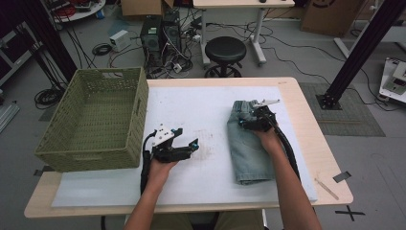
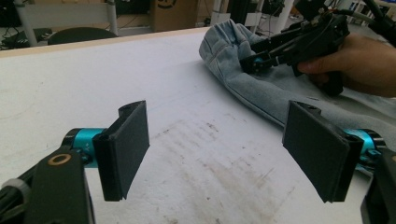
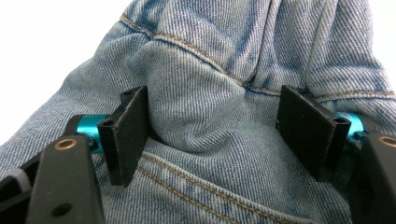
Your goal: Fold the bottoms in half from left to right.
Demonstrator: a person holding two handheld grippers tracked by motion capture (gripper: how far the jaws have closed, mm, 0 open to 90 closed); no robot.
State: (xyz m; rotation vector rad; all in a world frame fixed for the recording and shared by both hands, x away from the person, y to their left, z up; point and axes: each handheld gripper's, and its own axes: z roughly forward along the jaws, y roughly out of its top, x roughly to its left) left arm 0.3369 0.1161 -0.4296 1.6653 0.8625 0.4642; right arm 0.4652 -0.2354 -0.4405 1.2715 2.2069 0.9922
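Folded jeans (image 1: 247, 143) lie at three o'clock on the white mat (image 1: 206, 108), waistband toward twelve. The right gripper (image 1: 249, 123) sits down on that waistband end, jaws wide with a ridge of denim bunched between them, likely lining up a pinch. The left gripper (image 1: 189, 146) waits mid-table, jaws wide and empty. The basket (image 1: 136, 103) stands at nine, probably the destination.

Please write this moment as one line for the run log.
left tool: open, over white mat | right tool: open, astride bunched denim shorts | green wicker basket: nothing inside
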